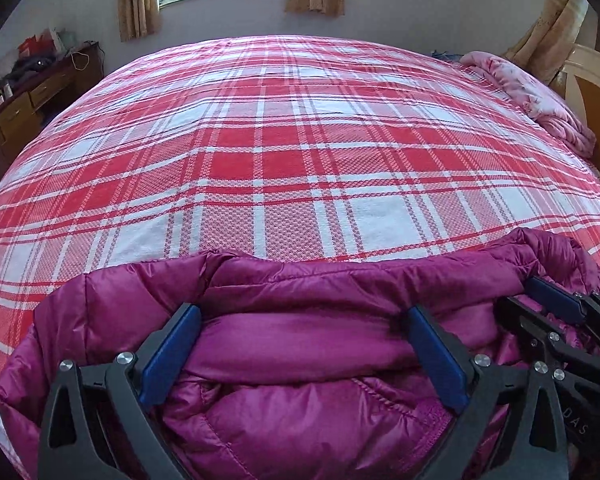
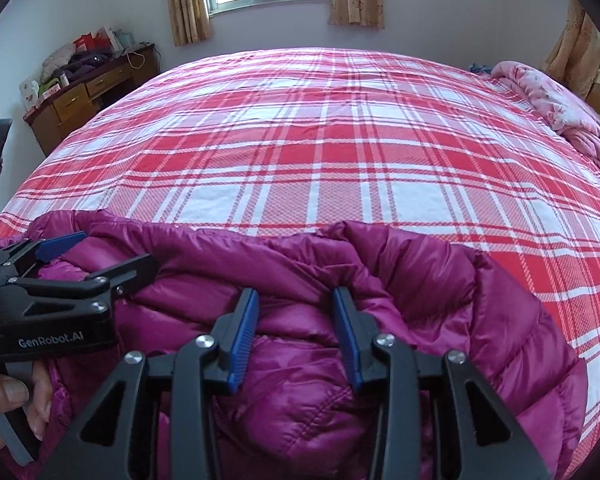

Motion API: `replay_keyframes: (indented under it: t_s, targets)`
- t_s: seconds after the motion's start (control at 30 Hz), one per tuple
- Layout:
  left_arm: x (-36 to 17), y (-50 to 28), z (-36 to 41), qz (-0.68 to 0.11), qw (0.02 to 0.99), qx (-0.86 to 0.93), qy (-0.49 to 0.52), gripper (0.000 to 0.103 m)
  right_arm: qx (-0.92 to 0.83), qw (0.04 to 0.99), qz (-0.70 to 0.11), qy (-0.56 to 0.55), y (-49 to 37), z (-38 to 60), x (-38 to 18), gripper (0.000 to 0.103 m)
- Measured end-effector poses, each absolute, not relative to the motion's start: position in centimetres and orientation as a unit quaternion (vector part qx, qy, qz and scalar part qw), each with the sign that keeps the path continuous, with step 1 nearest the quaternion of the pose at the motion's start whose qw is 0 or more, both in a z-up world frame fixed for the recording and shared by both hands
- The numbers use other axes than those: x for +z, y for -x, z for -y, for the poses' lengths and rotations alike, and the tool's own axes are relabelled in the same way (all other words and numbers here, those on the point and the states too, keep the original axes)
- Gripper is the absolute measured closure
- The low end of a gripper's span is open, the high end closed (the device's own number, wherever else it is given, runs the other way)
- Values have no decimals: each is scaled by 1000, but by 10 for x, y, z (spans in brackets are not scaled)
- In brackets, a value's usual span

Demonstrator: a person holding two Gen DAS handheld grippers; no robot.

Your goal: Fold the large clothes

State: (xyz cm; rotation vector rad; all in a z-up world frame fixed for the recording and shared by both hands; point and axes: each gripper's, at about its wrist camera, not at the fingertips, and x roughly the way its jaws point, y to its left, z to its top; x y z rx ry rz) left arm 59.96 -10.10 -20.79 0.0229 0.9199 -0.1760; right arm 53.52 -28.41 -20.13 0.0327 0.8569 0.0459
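A magenta quilted down jacket [image 1: 300,400] lies bunched on the near edge of a bed with a red-and-white plaid sheet [image 1: 284,152]. My left gripper [image 1: 300,320] is open wide, its blue-padded fingers resting on the jacket either side of a smooth collar fold without pinching it. In the right wrist view the left gripper [image 2: 116,248] sits at the left, held by a person's hand [image 2: 12,396]. My right gripper [image 2: 296,296] is shut on a puffy ridge of the jacket [image 2: 480,320], with creases gathering at its pads. It also shows at the right edge of the left wrist view, right gripper [image 1: 520,294].
The plaid sheet [image 2: 340,160] stretches flat beyond the jacket to the far wall and window. A pink quilt [image 1: 532,96] is heaped at the right by the headboard [image 1: 592,92]. A wooden desk [image 2: 80,92] with clutter stands at the back left.
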Motion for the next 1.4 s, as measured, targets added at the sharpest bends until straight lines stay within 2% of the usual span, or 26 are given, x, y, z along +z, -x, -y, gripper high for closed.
replay_keyframes:
  t_s: [1.4]
  targets:
    - [-212,-605,111,-445,893,-61,-41,1,6,906,-423,16,-539,275,-204,60]
